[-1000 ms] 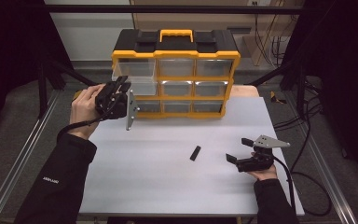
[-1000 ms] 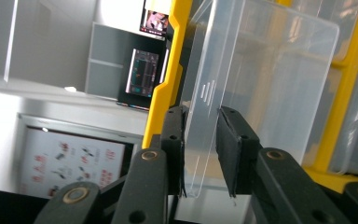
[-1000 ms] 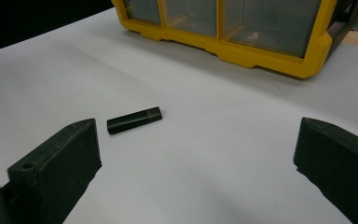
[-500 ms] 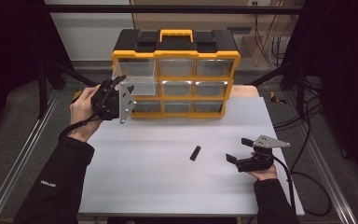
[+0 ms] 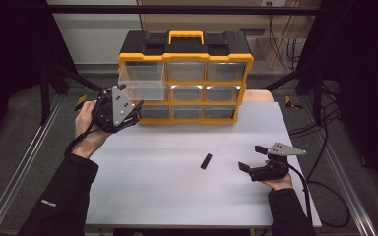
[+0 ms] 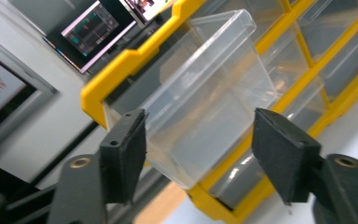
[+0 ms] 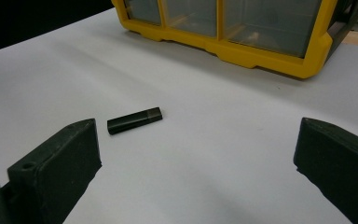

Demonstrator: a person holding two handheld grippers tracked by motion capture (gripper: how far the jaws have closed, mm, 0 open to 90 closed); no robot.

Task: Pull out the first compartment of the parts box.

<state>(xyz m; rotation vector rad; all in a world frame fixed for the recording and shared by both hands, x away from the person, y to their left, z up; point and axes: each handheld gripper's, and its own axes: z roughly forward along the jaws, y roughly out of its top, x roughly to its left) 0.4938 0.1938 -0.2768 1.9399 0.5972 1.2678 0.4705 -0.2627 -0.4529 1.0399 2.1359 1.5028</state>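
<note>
Since the earlier frames the clear drawer (image 5: 141,81) had slid out of the top-left slot of the yellow organizer (image 5: 186,76), and the left gripper (image 5: 130,109) had just been spreading its jaws, now clear of the drawer. In the left gripper view the drawer (image 6: 205,88) stood just beyond the 2 parted jaws, nothing between it and them. The right gripper (image 5: 255,158) sat spread wide on the white table (image 5: 167,187), a small black stick (image 7: 134,120) lying ahead of its left jaw, with bare table between.
</note>
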